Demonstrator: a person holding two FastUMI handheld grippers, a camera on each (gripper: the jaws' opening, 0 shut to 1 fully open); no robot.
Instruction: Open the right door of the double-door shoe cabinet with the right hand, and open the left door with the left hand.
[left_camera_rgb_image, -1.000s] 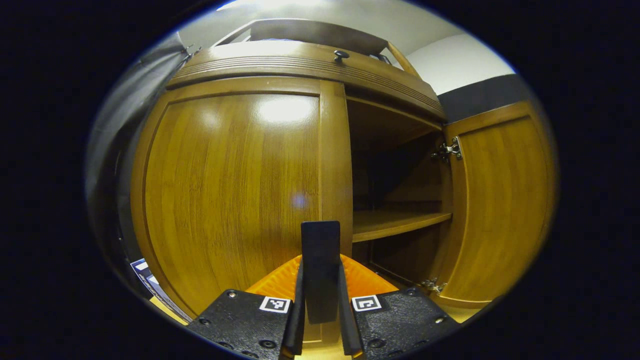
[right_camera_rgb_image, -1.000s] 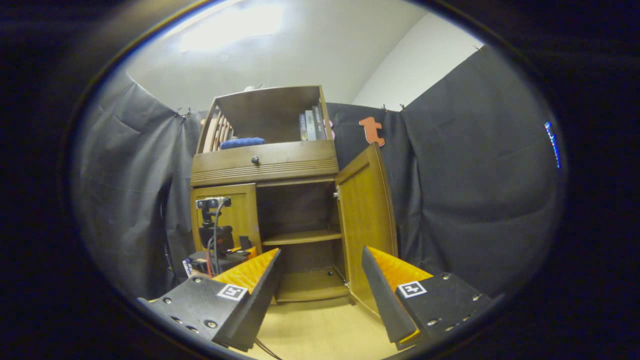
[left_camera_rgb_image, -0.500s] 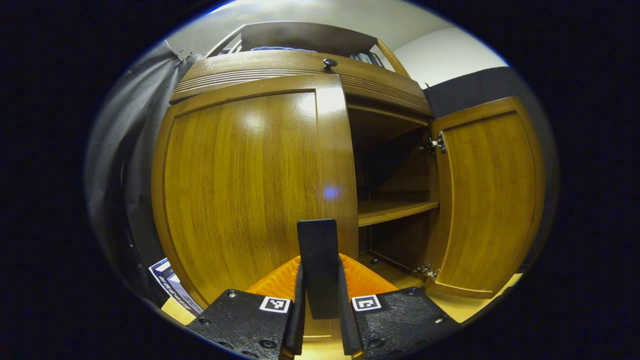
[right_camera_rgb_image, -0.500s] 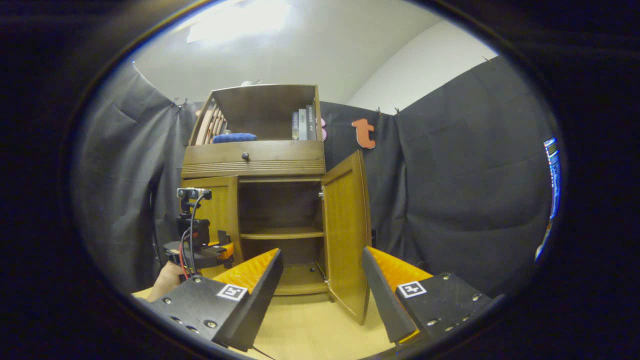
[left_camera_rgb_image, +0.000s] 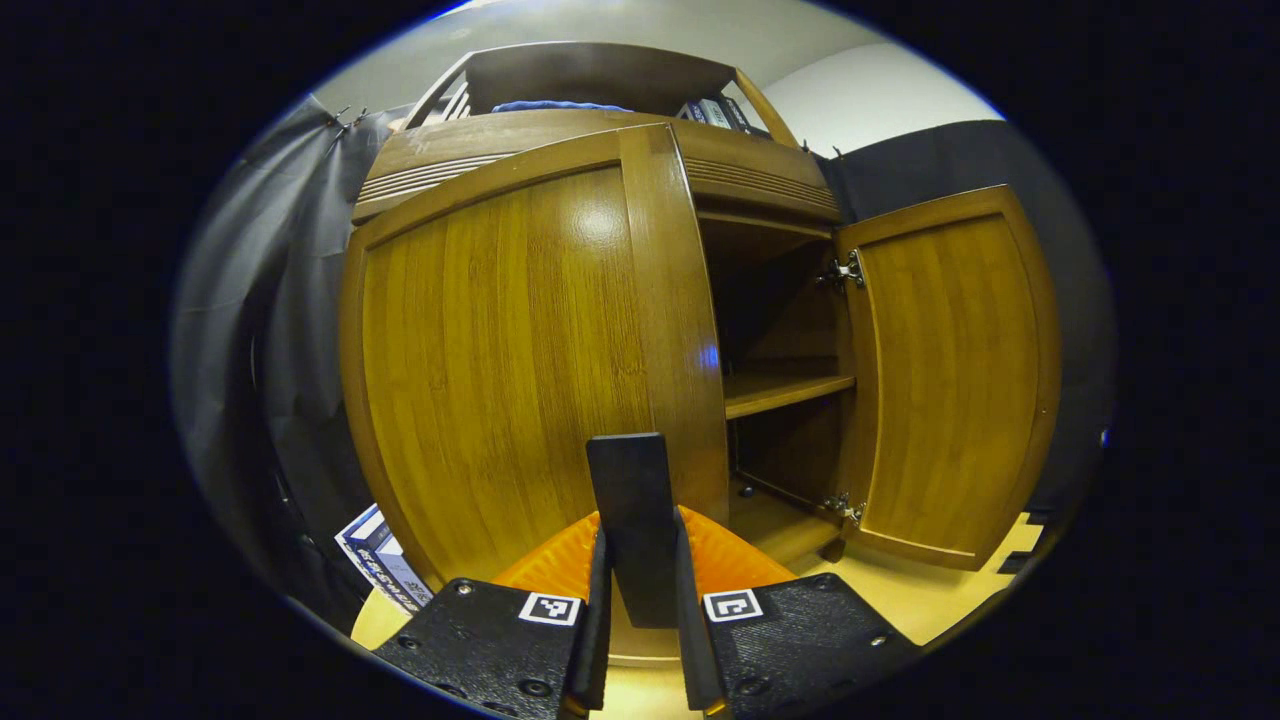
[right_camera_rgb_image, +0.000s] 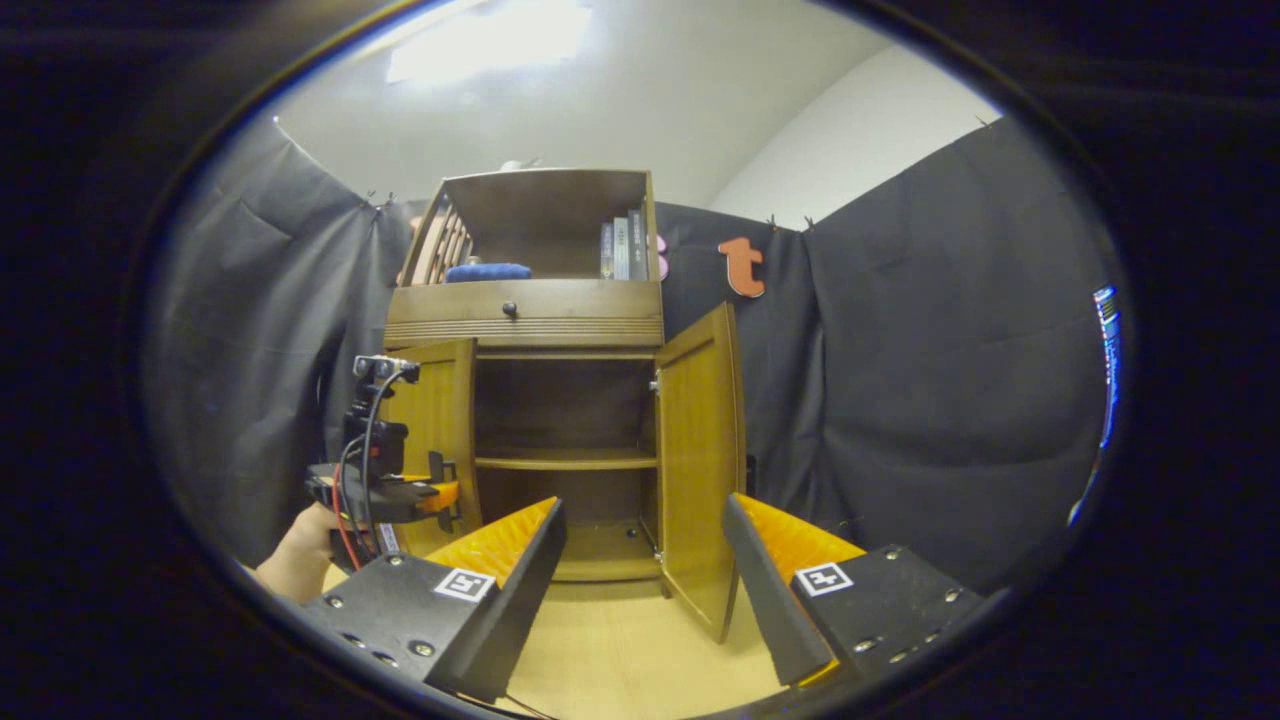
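**Left door mid-swing, right door already open**

In the left gripper view the left gripper (left_camera_rgb_image: 640, 560) has its fingers pressed together on a dark handle (left_camera_rgb_image: 630, 520) at the free edge of the left door (left_camera_rgb_image: 520, 340), which fills the frame's centre-left and stands partly ajar. The right door (left_camera_rgb_image: 950, 370) hangs wide open at frame right, baring the shelf (left_camera_rgb_image: 785, 392). In the right gripper view the right gripper (right_camera_rgb_image: 645, 590) sits spread and empty at the bottom, well back from the shoe cabinet (right_camera_rgb_image: 530, 310) at centre. By my judgement the second step is under way; next, the left gripper must pull outward along the hinge arc until the door stands fully open.
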